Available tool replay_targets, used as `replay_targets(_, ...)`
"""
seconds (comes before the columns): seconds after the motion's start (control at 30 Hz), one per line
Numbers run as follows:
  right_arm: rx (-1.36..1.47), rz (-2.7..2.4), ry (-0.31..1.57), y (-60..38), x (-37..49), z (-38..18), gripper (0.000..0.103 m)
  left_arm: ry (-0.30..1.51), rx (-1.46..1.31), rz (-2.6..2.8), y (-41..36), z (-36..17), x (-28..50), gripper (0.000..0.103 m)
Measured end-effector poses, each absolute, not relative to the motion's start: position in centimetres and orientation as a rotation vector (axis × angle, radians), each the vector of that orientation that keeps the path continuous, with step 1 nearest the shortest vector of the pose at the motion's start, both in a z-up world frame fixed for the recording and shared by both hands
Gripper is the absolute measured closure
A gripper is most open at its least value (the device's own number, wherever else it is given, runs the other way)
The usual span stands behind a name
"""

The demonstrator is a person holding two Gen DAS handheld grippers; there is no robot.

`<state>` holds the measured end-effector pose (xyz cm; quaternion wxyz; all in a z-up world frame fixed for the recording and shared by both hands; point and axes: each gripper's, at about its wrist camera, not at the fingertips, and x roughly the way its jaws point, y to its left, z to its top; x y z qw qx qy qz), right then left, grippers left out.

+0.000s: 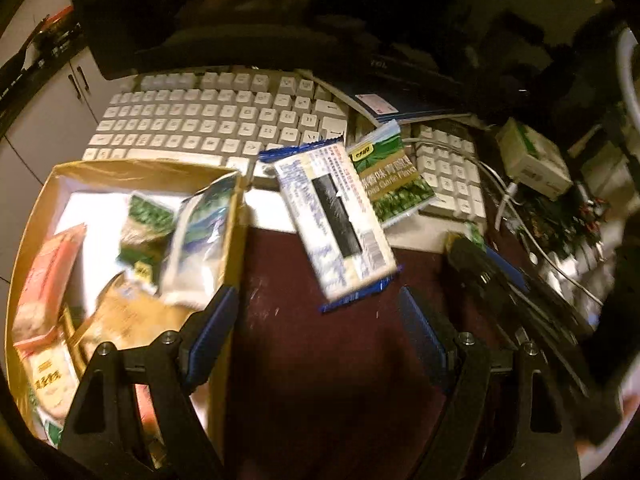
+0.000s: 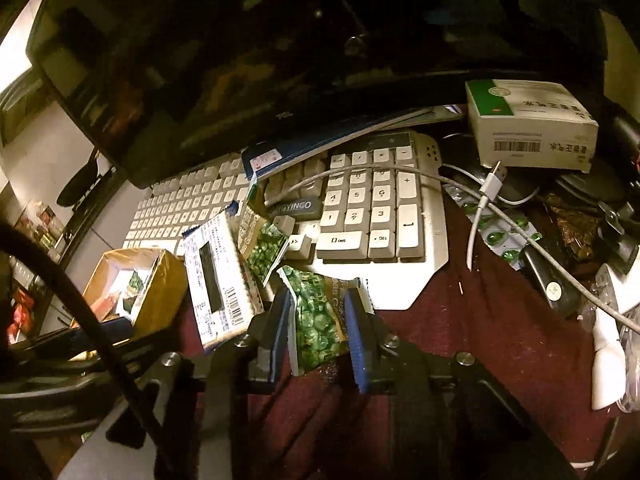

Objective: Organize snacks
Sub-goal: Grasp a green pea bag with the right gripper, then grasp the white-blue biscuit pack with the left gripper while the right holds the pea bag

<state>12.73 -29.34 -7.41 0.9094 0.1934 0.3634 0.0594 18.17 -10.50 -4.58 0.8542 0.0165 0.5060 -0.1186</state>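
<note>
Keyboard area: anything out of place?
Yes. The blue-white snack pack and a green pea packet lie askew across the keyboard's edge, outside the cardboard box, and a cable drapes over the numpad.

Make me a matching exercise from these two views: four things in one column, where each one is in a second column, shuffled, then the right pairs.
Things:
1. green pea snack packet
2. blue-edged white wrapped snack bar
3. white box with a green band
4. pink snack pack

Places:
A. inside the brown cardboard box
B. between the right gripper fingers
C. lying partly on the white keyboard's front edge
D. right of the keypad, behind a white cable

Pairs: 1-B, 2-C, 3-D, 4-A
</note>
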Motion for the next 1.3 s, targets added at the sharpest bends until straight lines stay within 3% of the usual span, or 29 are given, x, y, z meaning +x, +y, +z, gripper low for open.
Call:
replay_targets(0.4,0.443,0.079,0.717,-29.6,12.3,-7.1,0.083,1.123,0.089,-0.162,-14.3,-7.7,22.6,0.022)
replay_targets(0.5,0.449,0.082,0.717,-29.7,12.3,-7.1,0.083,1.111,0.027,-0.192,-14.0,-8.0,22.4,0.038)
replay_targets(1.0,0.473,0.084,0.702,-29.8,12.2,-7.1,0.082,1.017,0.156,-0.217,-12.7,-8.0,13.2,0.042)
replay_targets(1.3,0.467,0.087,0.700,-29.6,12.2,-7.3,0.082,1.009,0.203,-0.207,-13.6,-8.9,12.2,0.042)
